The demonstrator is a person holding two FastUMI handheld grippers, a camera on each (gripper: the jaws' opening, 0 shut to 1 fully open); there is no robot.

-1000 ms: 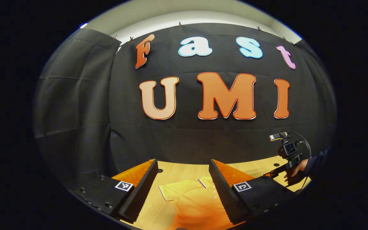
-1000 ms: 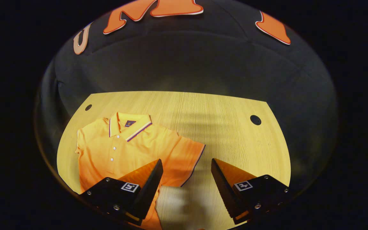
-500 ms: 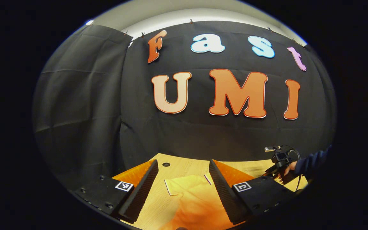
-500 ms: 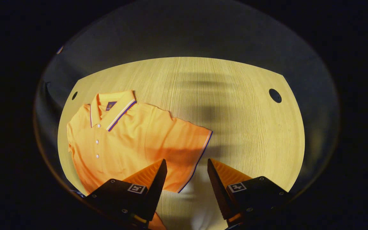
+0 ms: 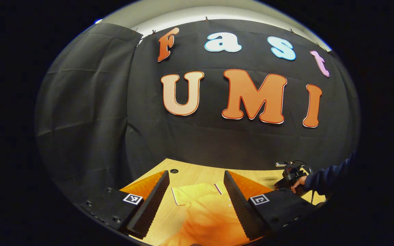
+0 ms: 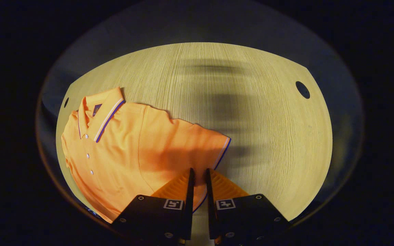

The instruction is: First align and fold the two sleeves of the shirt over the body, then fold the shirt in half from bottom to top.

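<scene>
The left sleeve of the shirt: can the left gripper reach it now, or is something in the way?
Probably yes. The left gripper is open, and the shirt lies on the table directly between its fingers, with the trimmed sleeve edge just ahead. Nothing lies between them. How high it hangs above the cloth is unclear.

Left gripper view: cam sits low, near table (image 5: pixel 197 174) level, facing almost level toward the booth wall (image 5: pixel 217 136); only a thin strip of table shows, w/ the shirt (image 5: pixel 207 215) close in between its jaws. Far right, the right gripper (image 5: pixel 287 174) in a hand (image 5: pixel 298 181) w/ a dark sleeve.

Right gripper view: cam is higher, tilted steeply down at the table (image 6: pixel 268 136), close, w/ the shirt (image 6: pixel 132 150) spread at left and wall just past the far edge.

Shared: shirt, table, wall.
</scene>
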